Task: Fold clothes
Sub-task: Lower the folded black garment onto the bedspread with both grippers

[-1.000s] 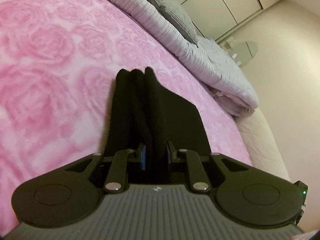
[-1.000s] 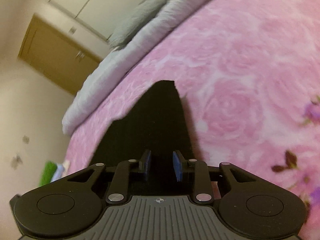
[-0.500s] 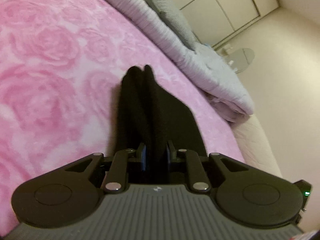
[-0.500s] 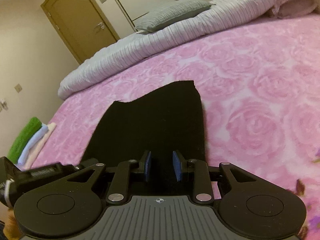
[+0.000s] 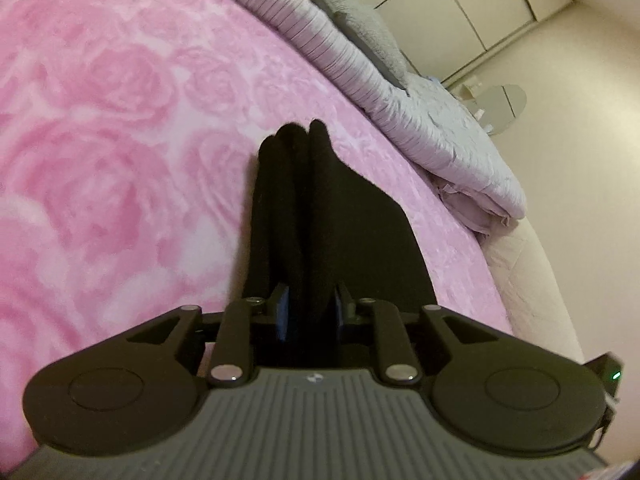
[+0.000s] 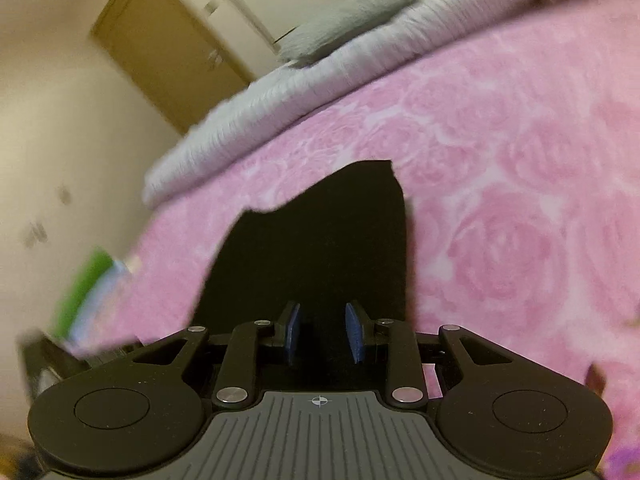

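Observation:
A black garment (image 5: pixel 320 216) lies on the pink rose-patterned bedspread (image 5: pixel 100 140). My left gripper (image 5: pixel 310 308) is shut on a bunched, ridged fold of it, which runs forward from between the blue pads. In the right wrist view the same black garment (image 6: pixel 320 240) spreads flat ahead of my right gripper (image 6: pixel 322 336). Its blue pads (image 6: pixel 354 332) stand a little apart over the cloth, and dark fabric fills the gap; I cannot tell whether they grip it. This view is motion-blurred.
A folded grey-lilac striped duvet (image 5: pixel 420 120) with a grey pillow (image 5: pixel 360 28) lies along the far side of the bed. The bed's cream edge (image 5: pixel 532 288) is on the right. A green and pale stack of folded cloth (image 6: pixel 92 292) sits at the left. A door (image 6: pixel 160 40) and wardrobes stand behind.
The left gripper has kept its hold on the black fold and shifted slightly. The right gripper's view has swung and tilted, now blurred, with the garment still ahead of it.

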Available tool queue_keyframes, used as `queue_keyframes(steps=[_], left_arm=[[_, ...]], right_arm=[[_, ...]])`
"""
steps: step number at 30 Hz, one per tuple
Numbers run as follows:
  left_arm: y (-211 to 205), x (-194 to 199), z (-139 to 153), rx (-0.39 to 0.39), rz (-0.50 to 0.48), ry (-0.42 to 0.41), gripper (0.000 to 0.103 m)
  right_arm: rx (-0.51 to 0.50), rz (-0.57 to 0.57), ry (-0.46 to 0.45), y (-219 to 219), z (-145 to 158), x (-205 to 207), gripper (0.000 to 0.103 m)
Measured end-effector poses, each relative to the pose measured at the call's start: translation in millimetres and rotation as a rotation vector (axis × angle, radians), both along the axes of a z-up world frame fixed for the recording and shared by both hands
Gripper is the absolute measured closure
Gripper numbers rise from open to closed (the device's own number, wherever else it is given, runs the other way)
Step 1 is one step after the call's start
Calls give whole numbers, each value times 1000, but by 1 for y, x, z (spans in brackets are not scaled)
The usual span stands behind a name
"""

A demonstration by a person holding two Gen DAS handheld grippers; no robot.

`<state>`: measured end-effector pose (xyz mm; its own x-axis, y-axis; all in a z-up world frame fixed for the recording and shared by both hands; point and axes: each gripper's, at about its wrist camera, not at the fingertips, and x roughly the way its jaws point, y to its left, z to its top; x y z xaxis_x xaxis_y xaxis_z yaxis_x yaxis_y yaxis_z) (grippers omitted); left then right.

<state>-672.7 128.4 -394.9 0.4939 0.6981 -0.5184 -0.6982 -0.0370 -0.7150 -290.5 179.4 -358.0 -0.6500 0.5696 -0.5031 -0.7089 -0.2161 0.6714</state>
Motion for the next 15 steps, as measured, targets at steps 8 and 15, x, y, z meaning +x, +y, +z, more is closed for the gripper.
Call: queue_keyframes(steps=[8,15], left_arm=[[-32,-11,-8,-21,54,-109,83],[-39,-7,-2,5,27,5,89]], right_arm=[[-51,-35,112,-24,-8,32,74],[75,71,-152,-34,8,-12,74]])
